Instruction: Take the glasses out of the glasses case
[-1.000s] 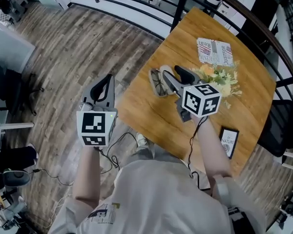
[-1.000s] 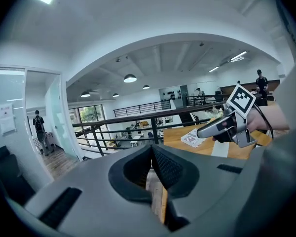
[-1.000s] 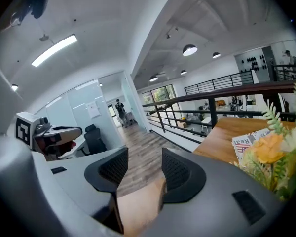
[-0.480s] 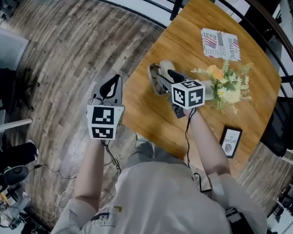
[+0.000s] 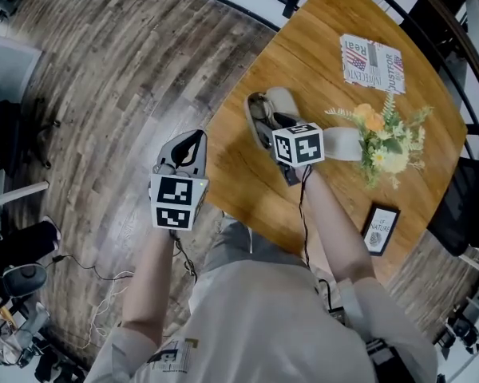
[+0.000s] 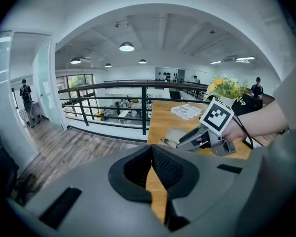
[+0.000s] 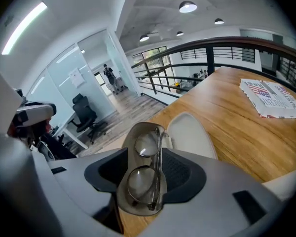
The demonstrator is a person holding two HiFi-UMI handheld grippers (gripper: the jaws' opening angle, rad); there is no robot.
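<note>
**R jaws straddle case**

Right gripper (image 7: 146, 184) jaws apart, either side of glasses (image 7: 147, 144), which lie in open case (image 7: 191, 135) on table (image 5: 319, 50). Pad contact w/ case unclear. Left gripper (image 6: 151, 157) jaws together, empty, off table's edge.

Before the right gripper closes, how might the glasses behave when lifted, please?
The glasses look thin-rimmed with clear lenses, so probably light and fragile. They lie folded in the open case, which looks light and might lift with them. Their smooth lenses may slip in the jaws.
</note>
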